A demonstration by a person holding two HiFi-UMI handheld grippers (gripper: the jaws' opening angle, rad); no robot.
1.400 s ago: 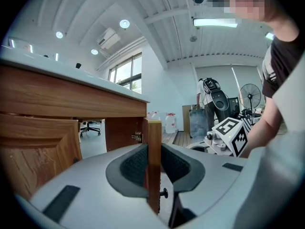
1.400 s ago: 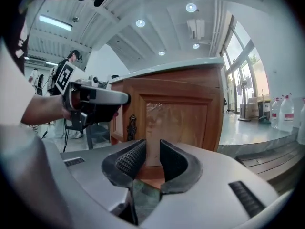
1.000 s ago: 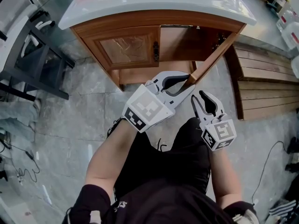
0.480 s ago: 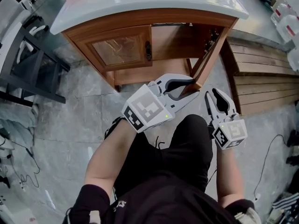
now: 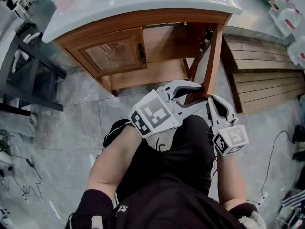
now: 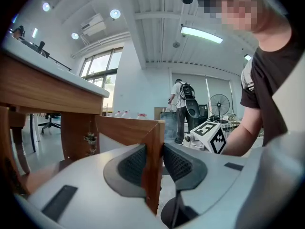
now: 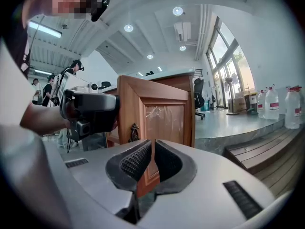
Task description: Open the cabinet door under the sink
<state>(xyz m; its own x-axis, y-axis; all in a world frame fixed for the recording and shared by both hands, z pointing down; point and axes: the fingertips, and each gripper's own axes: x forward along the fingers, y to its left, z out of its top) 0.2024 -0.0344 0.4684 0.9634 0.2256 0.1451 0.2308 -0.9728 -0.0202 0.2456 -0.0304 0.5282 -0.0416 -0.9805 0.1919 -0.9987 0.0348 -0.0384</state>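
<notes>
The wooden cabinet under the white sink top (image 5: 143, 1) has its left door (image 5: 114, 54) closed. Its right door (image 5: 209, 63) is swung far out toward me. My left gripper (image 5: 202, 92) straddles that door's free edge (image 6: 153, 142). Its jaws are opening; a thin gap shows at the right pad (image 6: 178, 162). My right gripper (image 5: 212, 102) hovers just right of the door's lower corner. In the right gripper view that gripper (image 7: 152, 144) is closing with its tips nearly touching and nothing between them. Ahead of it stands the door's outer face (image 7: 167, 113) with a dark handle (image 7: 134, 131).
A slatted wooden platform (image 5: 267, 70) lies on the floor to the right. A black frame (image 5: 28, 75) stands at the left. Water jugs (image 5: 286, 18) sit at the far right, a cable (image 5: 276, 161) trails on the floor. People (image 6: 183, 109) stand far off.
The right door has swung farther out with the left gripper on its edge. The right gripper's jaws went from wide apart to nearly together, close by the door's corner.
</notes>
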